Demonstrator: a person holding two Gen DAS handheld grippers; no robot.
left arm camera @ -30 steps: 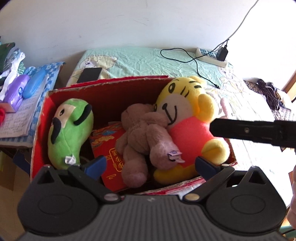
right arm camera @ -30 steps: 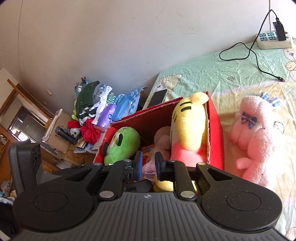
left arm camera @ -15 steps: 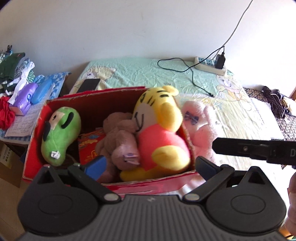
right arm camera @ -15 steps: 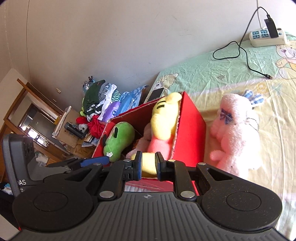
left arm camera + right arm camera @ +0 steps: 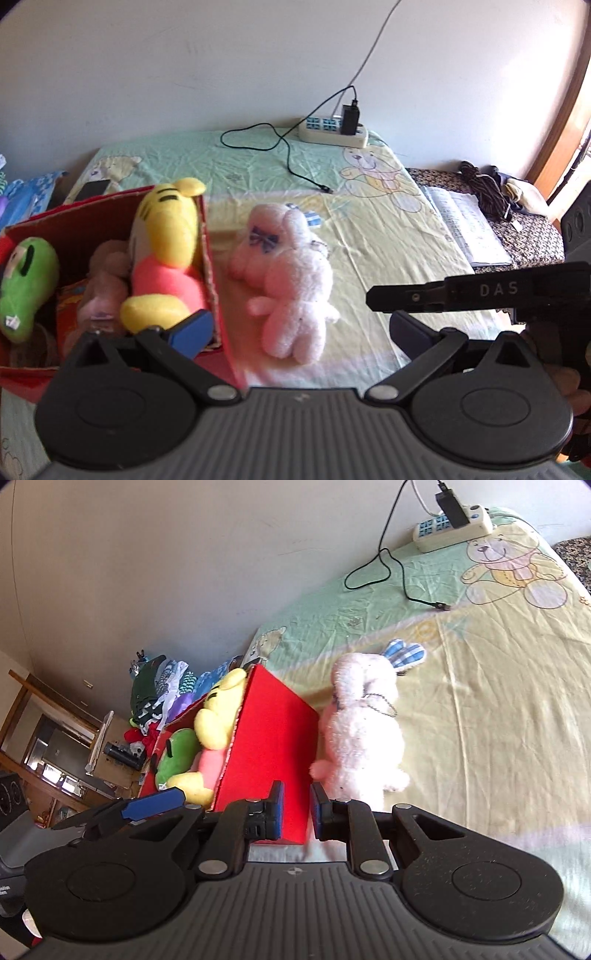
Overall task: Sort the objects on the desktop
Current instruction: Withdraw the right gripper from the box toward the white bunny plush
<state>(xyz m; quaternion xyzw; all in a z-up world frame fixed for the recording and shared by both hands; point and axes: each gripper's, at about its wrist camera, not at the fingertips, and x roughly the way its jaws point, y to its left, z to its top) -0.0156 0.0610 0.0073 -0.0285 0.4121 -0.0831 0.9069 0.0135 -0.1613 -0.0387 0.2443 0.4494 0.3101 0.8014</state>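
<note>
Fluffy pink rabbit [image 5: 291, 280] lies beside boxy red carton [image 5: 269, 746]

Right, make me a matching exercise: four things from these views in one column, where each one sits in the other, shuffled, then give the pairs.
Things:
1. pink rabbit plush
2. green plush
3. power strip
4. yellow tiger plush

Places:
A. far edge of the bed by the wall
B. inside the red box, against its right wall
C. on the sheet outside the box
D. inside the box, at its left end

Pairs: 1-C, 2-D, 3-A, 4-B
</note>
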